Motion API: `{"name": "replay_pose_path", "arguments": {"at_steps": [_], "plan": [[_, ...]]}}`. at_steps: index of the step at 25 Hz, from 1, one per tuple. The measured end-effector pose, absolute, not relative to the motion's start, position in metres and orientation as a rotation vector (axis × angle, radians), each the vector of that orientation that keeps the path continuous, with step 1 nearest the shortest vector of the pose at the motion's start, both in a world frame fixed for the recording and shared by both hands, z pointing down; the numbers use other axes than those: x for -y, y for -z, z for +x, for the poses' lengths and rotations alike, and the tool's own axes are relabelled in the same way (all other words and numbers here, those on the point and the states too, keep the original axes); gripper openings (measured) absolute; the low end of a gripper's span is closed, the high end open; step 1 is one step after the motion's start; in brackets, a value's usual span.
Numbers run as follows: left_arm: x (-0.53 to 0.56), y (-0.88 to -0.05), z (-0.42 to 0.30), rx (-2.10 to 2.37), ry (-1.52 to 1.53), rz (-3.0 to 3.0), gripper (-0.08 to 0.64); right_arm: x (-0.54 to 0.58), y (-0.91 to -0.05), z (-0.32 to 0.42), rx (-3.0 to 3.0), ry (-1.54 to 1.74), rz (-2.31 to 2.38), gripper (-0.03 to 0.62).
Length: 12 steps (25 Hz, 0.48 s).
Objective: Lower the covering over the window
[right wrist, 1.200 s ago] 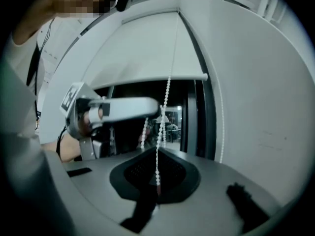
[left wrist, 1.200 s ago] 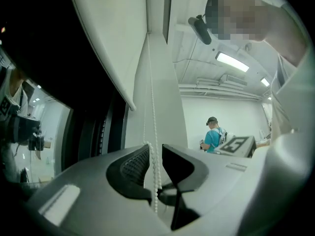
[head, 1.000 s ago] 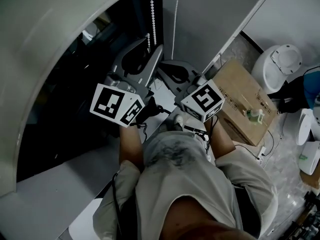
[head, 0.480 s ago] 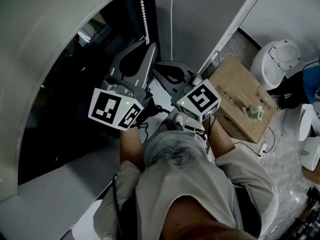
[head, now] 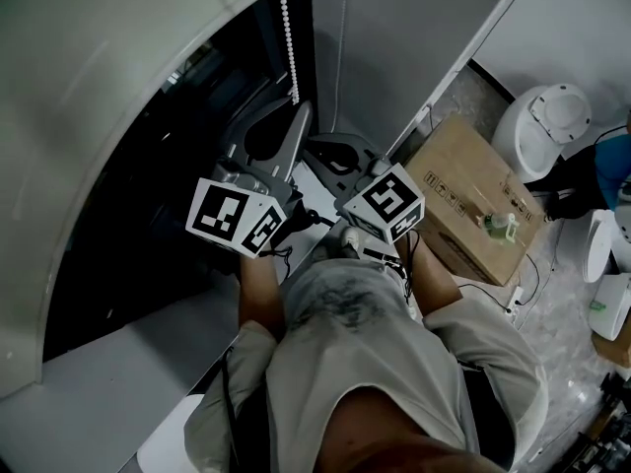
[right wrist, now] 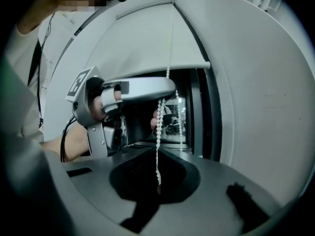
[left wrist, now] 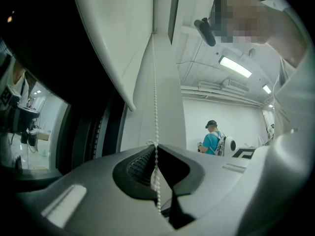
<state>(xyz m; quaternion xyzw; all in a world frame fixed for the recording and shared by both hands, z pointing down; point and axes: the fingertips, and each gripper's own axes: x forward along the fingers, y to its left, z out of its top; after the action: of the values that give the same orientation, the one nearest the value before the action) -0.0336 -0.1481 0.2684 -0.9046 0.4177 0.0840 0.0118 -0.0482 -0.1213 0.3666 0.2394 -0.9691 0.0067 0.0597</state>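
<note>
Left gripper (left wrist: 156, 145) had just clamped the bead chain (left wrist: 155, 82) running to twelve o'clock; right gripper (right wrist: 158, 150) pinched it too

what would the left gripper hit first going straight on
Probably the pale grey upright panel beside the window, behind the white bead chain that the left gripper has just closed on; depth unclear.

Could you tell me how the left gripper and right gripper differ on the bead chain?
The left gripper grips the bead chain higher up; the right gripper grips it lower. The left gripper's jaws have just been closing onto it; the right gripper's are shut. Both pinch the chain.
</note>
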Motion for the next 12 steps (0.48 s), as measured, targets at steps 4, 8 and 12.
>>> {"name": "replay_pose_path", "arguments": {"at_steps": [4, 8, 12], "plan": [[0.151, -0.284, -0.035, -1.31, -0.227, -2.843, 0.02, 0.126, -0.38, -0.051, 2.92, -0.052, 0.728, 0.02], [0.154, -0.302, -0.034, -1.305, -0.193, -2.876, 0.02, 0.127, -0.399, -0.052, 2.887, -0.098, 0.716, 0.02], [0.157, -0.32, -0.035, -1.316, -0.17, -2.906, 0.02, 0.129, -0.415, -0.054, 2.867, -0.13, 0.72, 0.02]]}}
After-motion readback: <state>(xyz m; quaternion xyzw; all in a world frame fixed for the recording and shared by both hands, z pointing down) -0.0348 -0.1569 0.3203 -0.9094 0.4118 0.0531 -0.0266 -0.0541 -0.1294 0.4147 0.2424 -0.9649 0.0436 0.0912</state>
